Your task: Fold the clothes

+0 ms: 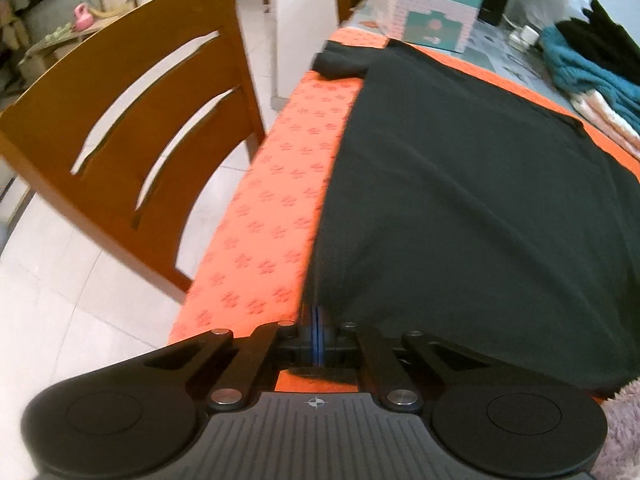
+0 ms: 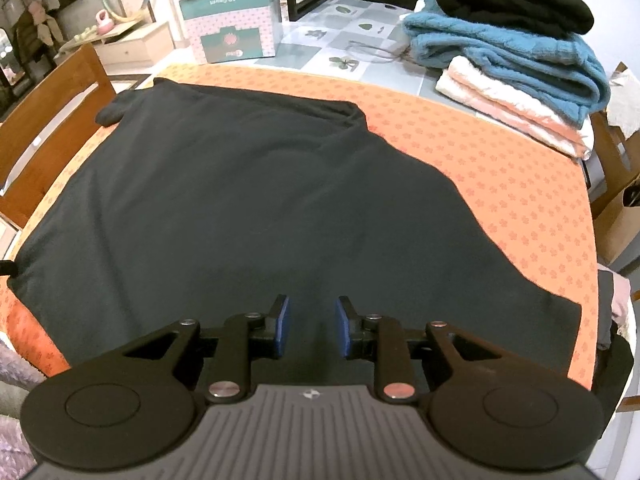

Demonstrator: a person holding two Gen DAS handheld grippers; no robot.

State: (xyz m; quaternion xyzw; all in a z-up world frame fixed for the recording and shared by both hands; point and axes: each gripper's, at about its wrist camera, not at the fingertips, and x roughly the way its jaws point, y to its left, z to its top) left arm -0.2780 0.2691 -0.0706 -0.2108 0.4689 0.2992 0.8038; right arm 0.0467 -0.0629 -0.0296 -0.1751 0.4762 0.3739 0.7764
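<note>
A black garment (image 1: pixel 460 184) lies spread flat on the orange patterned cloth (image 1: pixel 276 184) that covers the table. In the left wrist view my left gripper (image 1: pixel 318 314) has its blue pads pressed together on the garment's near left edge, where the fabric runs into the fingertips. The right wrist view shows the same black garment (image 2: pixel 248 200), with one sleeve (image 2: pixel 116 110) at the far left. My right gripper (image 2: pixel 312 322) hovers over the garment's near hem, its blue pads apart, and nothing is pinched between them.
A wooden chair (image 1: pixel 132 120) stands close to the table's left side. Folded clothes, black on blue on white and pink, form a pile (image 2: pixel 516 64) at the far right. Green and pink boxes (image 2: pixel 232 12) stand at the table's far end. Bare orange cloth (image 2: pixel 500 184) lies right of the garment.
</note>
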